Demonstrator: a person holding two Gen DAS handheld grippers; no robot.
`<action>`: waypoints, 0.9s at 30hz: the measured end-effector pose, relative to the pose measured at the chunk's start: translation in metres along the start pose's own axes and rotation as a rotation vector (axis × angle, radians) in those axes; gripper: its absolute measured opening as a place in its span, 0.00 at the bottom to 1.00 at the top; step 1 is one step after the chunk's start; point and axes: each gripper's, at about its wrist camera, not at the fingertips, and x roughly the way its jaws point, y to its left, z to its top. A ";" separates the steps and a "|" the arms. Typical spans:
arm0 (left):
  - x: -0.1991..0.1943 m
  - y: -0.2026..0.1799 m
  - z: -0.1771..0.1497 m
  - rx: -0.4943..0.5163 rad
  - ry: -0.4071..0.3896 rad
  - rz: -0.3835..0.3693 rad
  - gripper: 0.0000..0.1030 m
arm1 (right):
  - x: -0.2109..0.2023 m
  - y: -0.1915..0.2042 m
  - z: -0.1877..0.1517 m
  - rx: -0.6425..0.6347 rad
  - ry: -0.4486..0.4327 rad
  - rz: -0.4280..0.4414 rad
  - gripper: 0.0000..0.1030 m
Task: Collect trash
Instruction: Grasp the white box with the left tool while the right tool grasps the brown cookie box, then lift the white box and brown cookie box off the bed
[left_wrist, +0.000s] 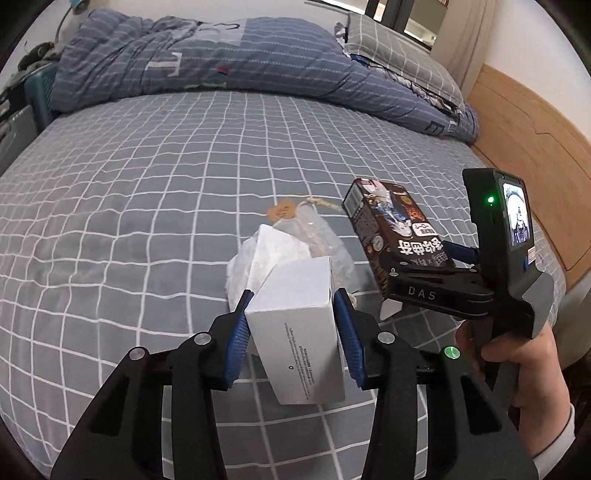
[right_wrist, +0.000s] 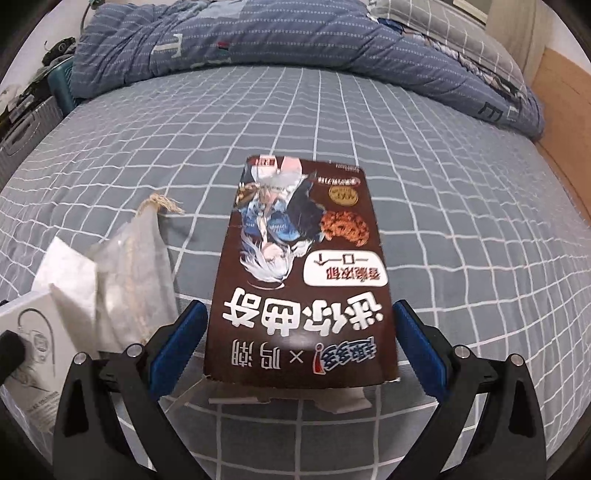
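Seen from the left wrist: left gripper (left_wrist: 293, 325), black arms with blue ribbed pads, partly closed and clamped on a small white cardboard box with fine grey print (left_wrist: 295, 332). Both pads pressed flat against the box's sides, box lifted clear of the bed and tilted, open flap pointing to 12 o'clock. Just beyond the box at 12 o'clock, lying on the bed: a crumpled white tissue (left_wrist: 258, 258), touching a clear plastic pouch tied with twine and a brown paper tag (left_wrist: 314, 229). Underneath everything, a grey bed sheet with a white grid pattern (left_wrist: 147, 184). At 12 o'clock along the far edge, a rumpled blue striped duvet (left_wrist: 221, 62); at 1 o'clock, a grey checked pillow (left_wrist: 399, 51); at 3 o'clock, a light wooden bed frame (left_wrist: 524, 125). At 3 o'clock from the white box, the right gripper (left_wrist: 421, 269) held by a bare hand (left_wrist: 524, 362), gripping a dark brown snack carton with a cartoon figure and white lettering (left_wrist: 391, 229), carton raised off the sheet and slanting up toward 11 o'clock.

Seen from the right wrist: right gripper (right_wrist: 301, 332) set fairly wide, blue pads against both long edges of the brown carton (right_wrist: 303, 266), print upside down, torn flap at the near end. At 9 o'clock, the tissue (right_wrist: 62, 273) and plastic pouch (right_wrist: 140, 266); at 8 o'clock, the white box (right_wrist: 33, 332) showing an earphone drawing. Some blur in this view.
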 end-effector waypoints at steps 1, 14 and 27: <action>0.000 0.000 -0.001 0.002 0.003 0.000 0.42 | 0.000 -0.001 -0.001 0.005 -0.003 -0.001 0.92; 0.008 0.002 -0.030 0.013 0.049 0.039 0.47 | -0.013 -0.007 -0.004 0.003 -0.050 0.017 0.84; 0.008 -0.005 -0.056 0.030 0.091 0.066 0.43 | -0.020 -0.010 -0.007 0.004 -0.070 0.026 0.84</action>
